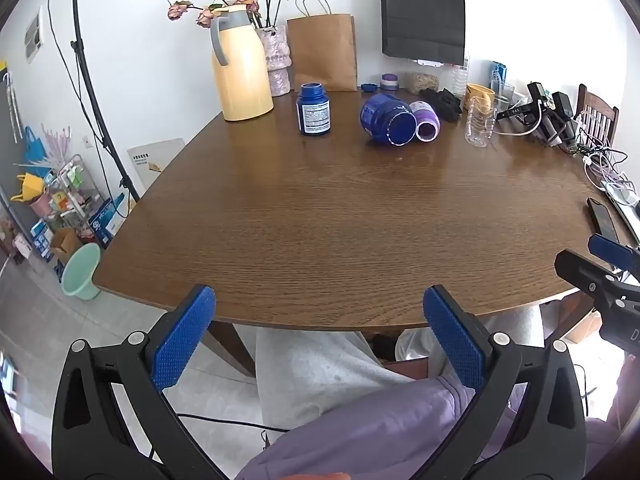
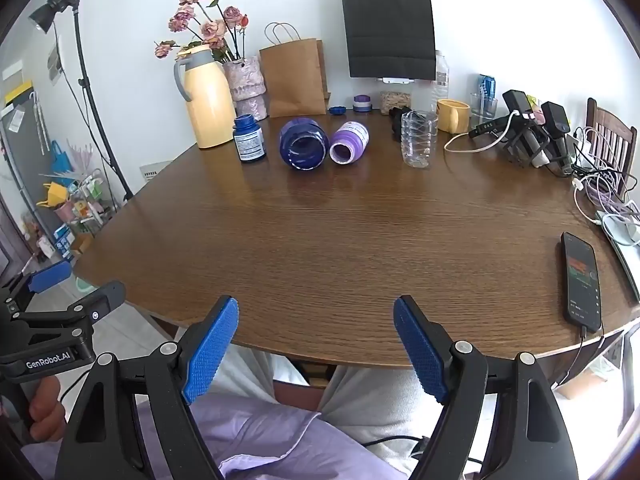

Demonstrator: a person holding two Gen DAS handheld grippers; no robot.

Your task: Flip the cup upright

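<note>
A clear ribbed plastic cup [image 1: 479, 122] [image 2: 418, 139] stands on the brown table, far right of middle; I cannot tell which end is up. A yellow mug [image 1: 480, 97] [image 2: 452, 115] lies on its side behind it. My left gripper [image 1: 318, 322] is open and empty, held back at the table's near edge. My right gripper [image 2: 316, 332] is open and empty too, at the near edge; its fingers [image 1: 612, 248] show at the right of the left wrist view. Both are far from the cup.
A dark blue jar [image 2: 302, 145] and a purple bottle [image 2: 349, 143] lie on their sides at the far middle; a blue pill bottle [image 2: 249, 139] stands left of them. A yellow thermos [image 2: 208, 100], flower vase, paper bags, cables, chargers and a phone [image 2: 582, 280] line the table [image 2: 360, 240].
</note>
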